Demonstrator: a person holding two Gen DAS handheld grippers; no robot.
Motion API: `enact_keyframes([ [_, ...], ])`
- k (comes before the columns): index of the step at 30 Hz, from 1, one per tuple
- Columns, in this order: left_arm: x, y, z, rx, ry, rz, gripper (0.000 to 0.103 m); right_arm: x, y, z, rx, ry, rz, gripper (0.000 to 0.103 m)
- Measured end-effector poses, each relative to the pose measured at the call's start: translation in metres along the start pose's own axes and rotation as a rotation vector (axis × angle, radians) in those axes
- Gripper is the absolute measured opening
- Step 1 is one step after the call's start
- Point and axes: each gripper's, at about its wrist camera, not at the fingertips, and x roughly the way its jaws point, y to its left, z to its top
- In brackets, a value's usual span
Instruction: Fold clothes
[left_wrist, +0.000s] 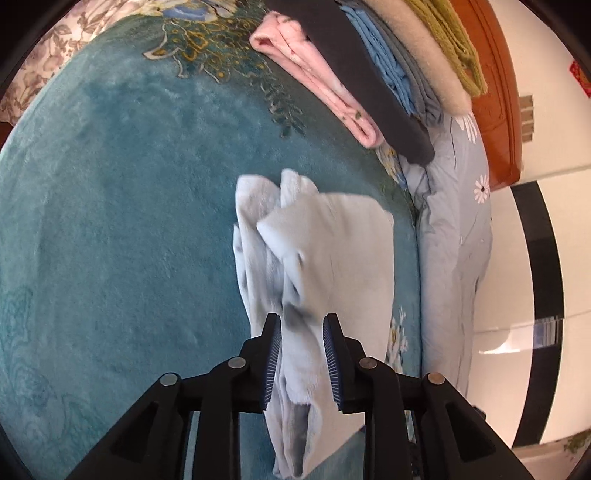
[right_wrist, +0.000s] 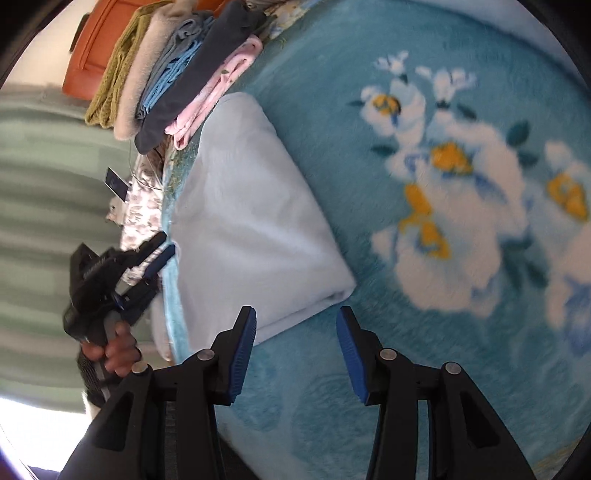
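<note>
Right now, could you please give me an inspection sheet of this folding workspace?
Surface: teal plush blanket with white and yellow flowers, spread over the bed.
Job's things: pale blue garment, partly folded, lying flat on the blanket; one end bunched between the left gripper's fingers.
Clutter: stack of folded clothes behind it, pink at the bottom, olive on top.
Grippers: left gripper shut on the garment; right gripper open, hovering near the garment's corner, holding nothing.
Cables: nothing seen.
Surroundings: floral quilt at the bed's edge, orange wooden furniture, white wall, green striped sleeve.
</note>
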Motion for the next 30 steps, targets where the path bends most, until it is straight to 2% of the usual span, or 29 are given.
enact_keyframes([
  [4,0.004,-0.003,-0.034,0.035,0.092,-0.044,0.027,0.006,-0.003,0.002,0.047,-0.012,0.014,0.047],
  [10,0.011,-0.015,-0.072,0.165,0.167,-0.035,0.026,0.006,-0.003,0.002,0.056,-0.018,0.021,0.047],
  [16,0.016,-0.015,-0.078,0.164,0.206,-0.033,0.023,0.006,-0.005,0.0,0.073,-0.022,0.026,0.047],
  [17,0.017,-0.015,-0.079,0.164,0.212,-0.033,0.02,0.006,-0.005,0.0,0.076,-0.023,0.027,0.047],
  [18,0.018,-0.015,-0.08,0.163,0.218,-0.033,0.007,0.005,-0.005,0.0,0.078,-0.023,0.027,0.047],
  [19,0.015,-0.013,-0.081,0.159,0.224,-0.034,0.004,0.005,-0.005,0.0,0.082,-0.024,0.03,0.047],
  [22,0.012,-0.01,-0.084,0.154,0.25,-0.031,0.004,0.003,-0.007,-0.001,0.09,-0.025,0.033,0.047],
  [25,0.021,-0.008,-0.09,0.159,0.304,0.027,0.003,0.003,-0.006,-0.002,0.088,-0.022,0.031,0.047],
  [27,0.023,-0.007,-0.091,0.155,0.318,0.036,0.003,0.003,-0.004,-0.003,0.085,-0.018,0.029,0.047],
  [30,0.017,-0.006,-0.089,0.146,0.29,0.004,0.003,0.005,-0.001,-0.005,0.08,-0.007,0.034,0.047],
])
